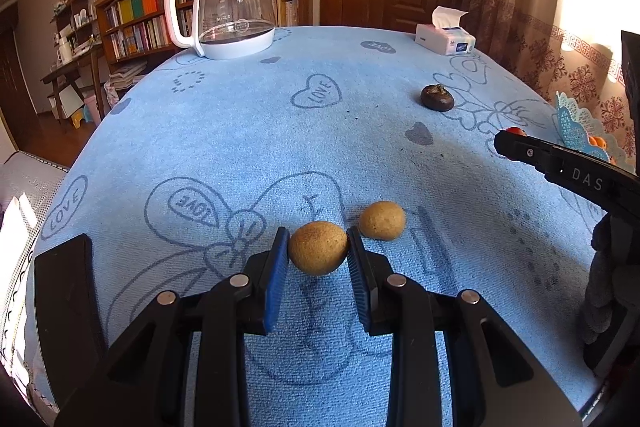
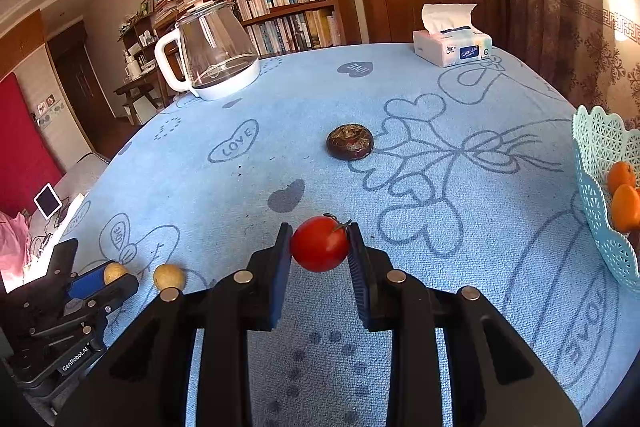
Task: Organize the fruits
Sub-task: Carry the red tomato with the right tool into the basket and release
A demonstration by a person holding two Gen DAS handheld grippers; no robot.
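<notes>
My left gripper [image 1: 318, 247] is shut on a tan round fruit [image 1: 318, 247], held just above the blue cloth. A second tan fruit [image 1: 382, 220] lies on the cloth just right of it. My right gripper [image 2: 320, 243] is shut on a small red tomato [image 2: 320, 243] above the cloth. A dark brown water chestnut [image 2: 350, 141] lies farther back in the middle. At the right edge stands a light-blue lattice basket [image 2: 600, 163] with oranges [image 2: 624, 199] in it. In the right wrist view the left gripper [image 2: 116, 277] shows at lower left with both tan fruits.
A glass kettle with white handle [image 1: 230, 11] stands at the back left of the table. A tissue box [image 2: 452, 45] sits at the back right. Bookshelves and a wooden door lie beyond the table. The blue cloth [image 1: 280, 131] covers the whole tabletop.
</notes>
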